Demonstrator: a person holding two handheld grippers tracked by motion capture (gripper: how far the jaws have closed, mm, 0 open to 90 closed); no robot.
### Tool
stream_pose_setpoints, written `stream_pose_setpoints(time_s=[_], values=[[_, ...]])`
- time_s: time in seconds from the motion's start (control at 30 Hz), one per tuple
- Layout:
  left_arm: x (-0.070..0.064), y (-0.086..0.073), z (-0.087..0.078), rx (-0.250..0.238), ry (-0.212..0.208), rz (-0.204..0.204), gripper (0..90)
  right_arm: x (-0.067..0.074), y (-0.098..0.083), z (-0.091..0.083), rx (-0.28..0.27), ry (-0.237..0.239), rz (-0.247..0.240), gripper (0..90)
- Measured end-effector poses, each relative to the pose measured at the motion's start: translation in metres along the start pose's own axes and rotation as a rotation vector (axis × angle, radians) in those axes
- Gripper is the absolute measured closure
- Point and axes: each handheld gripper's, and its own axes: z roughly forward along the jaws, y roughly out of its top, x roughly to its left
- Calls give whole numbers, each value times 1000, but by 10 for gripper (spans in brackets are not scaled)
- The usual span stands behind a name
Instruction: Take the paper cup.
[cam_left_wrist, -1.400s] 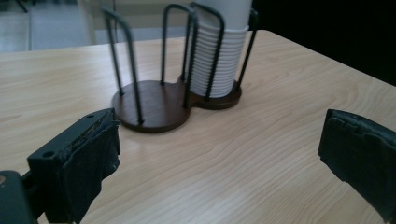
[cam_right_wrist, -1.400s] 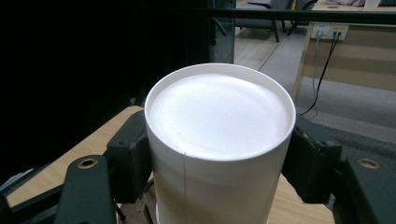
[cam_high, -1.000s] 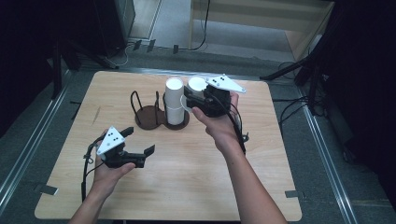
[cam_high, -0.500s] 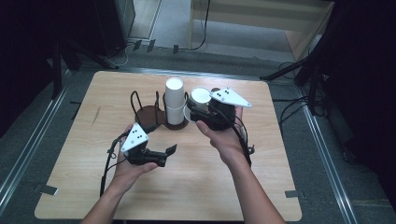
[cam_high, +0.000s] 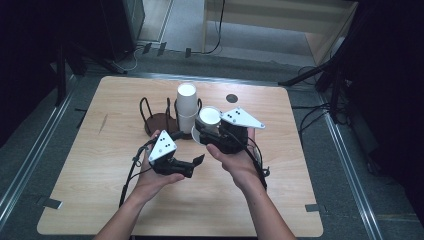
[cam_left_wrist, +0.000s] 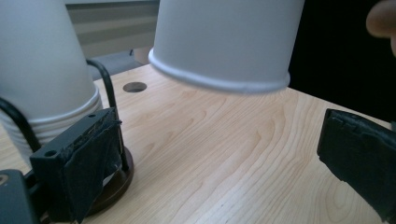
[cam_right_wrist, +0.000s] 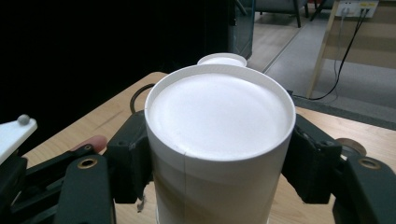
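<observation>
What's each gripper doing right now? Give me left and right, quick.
Left gripper: open, holding nothing.
Right gripper: shut on an upside-down white cup, lifted off the table.

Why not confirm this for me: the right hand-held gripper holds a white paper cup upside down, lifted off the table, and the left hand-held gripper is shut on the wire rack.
One detail is off. The left hand-held gripper is open and holds nothing; the left gripper view shows its jaws wide apart beside the wire rack. The rest stands: the right hand-held gripper holds the white paper cup upside down, lifted off the table.
</observation>
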Motion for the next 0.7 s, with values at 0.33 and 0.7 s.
stream_pose_setpoints(time_s=[0.33,0.7], values=[[-7,3,8,-14,25,29,88,8,-8,-4,15,35,-2,325],[-12,2,8,-40,28,36,217,11,-10,-9,6,36,-10,301]])
